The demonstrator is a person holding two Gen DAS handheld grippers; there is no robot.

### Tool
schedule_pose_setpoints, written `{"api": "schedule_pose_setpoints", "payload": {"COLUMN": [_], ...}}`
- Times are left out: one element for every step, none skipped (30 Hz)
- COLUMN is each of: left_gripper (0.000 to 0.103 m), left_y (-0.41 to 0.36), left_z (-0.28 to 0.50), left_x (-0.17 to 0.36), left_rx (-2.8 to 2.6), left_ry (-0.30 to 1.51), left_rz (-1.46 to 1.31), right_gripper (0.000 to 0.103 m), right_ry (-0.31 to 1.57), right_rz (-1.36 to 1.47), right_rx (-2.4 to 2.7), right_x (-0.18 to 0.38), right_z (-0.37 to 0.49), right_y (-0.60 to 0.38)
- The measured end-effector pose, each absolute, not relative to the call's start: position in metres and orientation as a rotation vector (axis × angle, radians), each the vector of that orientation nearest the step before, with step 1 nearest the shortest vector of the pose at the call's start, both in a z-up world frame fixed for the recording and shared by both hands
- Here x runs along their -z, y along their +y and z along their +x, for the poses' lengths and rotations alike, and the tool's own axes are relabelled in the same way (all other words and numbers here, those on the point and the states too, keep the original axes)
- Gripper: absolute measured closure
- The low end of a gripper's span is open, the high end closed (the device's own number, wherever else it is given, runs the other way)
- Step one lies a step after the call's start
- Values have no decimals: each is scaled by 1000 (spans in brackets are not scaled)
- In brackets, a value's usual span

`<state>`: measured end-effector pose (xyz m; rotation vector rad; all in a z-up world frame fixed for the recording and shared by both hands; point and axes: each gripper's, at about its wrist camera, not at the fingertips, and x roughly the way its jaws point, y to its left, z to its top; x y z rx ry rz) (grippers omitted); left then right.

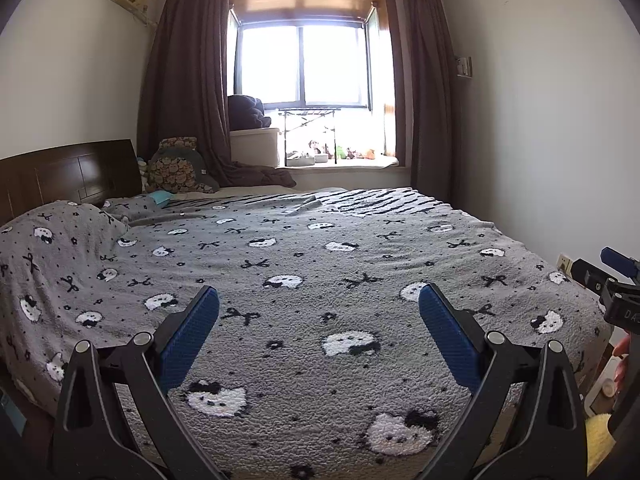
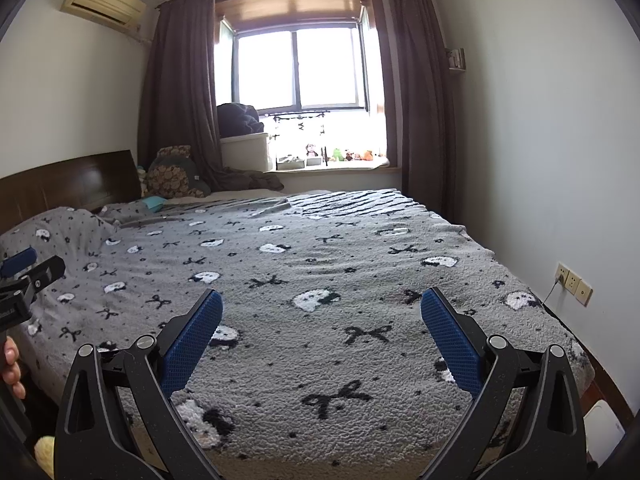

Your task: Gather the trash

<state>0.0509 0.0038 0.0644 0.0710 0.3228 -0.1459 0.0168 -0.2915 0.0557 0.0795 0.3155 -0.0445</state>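
Note:
My left gripper [image 1: 319, 300] is open and empty, held above the foot of a bed with a grey cat-and-bow blanket [image 1: 320, 256]. My right gripper [image 2: 321, 304] is also open and empty above the same blanket [image 2: 320, 248]. Each gripper shows at the edge of the other's view: the right one [image 1: 616, 280] and the left one [image 2: 24, 276]. A small light-blue item [image 1: 162, 198] lies near the pillows; it also shows in the right wrist view [image 2: 154, 202]. I cannot tell what it is. No clear trash shows on the blanket.
A dark wooden headboard [image 1: 68, 172] and pillows [image 1: 176, 164] stand at the left. Brown curtains [image 1: 188, 80] frame a window; its sill [image 1: 340, 160] holds small toys and a white box [image 1: 256, 146]. A wall socket [image 2: 574, 284] is at right. A white object [image 2: 604, 428] sits on the floor.

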Motion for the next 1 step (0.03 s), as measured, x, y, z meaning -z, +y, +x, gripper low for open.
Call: {"api": "schedule_pose_setpoints", "payload": {"left_gripper": [8], "left_y": [4], "left_z": [52], "left_x": [-64], "left_rx": [138], "left_ry": [324], "left_rz": [74], "right_gripper": [3], "right_ry": [317], "right_rz": [78], "right_rx": [44], "right_x": [-55], "right_z": [18], "right_y": [-291]}}
